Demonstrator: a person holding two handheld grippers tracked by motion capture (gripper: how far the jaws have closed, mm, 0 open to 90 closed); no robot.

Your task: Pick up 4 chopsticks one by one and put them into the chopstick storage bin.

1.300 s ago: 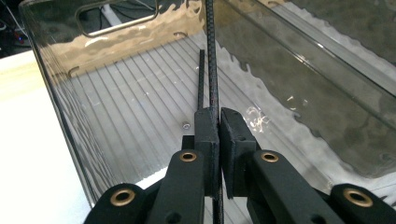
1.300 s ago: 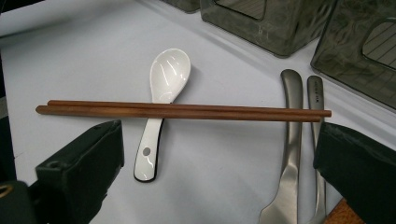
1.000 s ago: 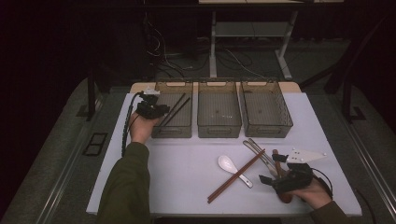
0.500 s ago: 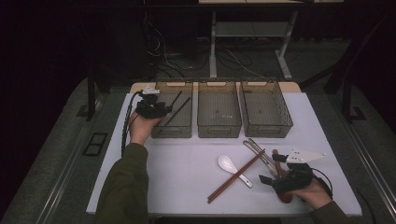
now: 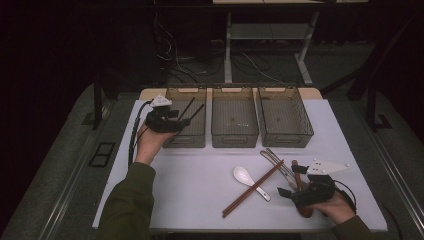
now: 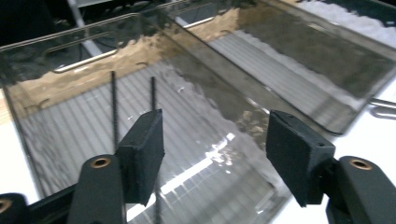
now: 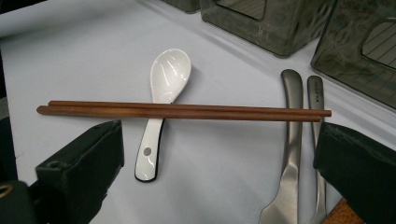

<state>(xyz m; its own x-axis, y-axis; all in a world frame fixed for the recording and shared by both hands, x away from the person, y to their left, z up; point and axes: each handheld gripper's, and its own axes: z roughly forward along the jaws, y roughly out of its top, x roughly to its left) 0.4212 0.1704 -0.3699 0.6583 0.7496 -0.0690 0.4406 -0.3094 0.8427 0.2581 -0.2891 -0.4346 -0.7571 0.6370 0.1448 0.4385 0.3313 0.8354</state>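
White table [image 5: 200, 175] bears three clear bins [image 5: 235, 117] at upper centre — white spoon [image 5: 246, 177], brown chopsticks [image 5: 252, 189], metal cutlery [image 5: 277, 162] lower right.

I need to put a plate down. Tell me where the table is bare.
Bare: the stretch of table between the left bin, the sleeve and the white spoon. Crowded: front right, where brown chopsticks and metal cutlery overlap by the right gripper.

Glossy smoked-plastic bin [image 6: 280, 60]; black chopsticks [image 6: 113, 102] ridged, matt.
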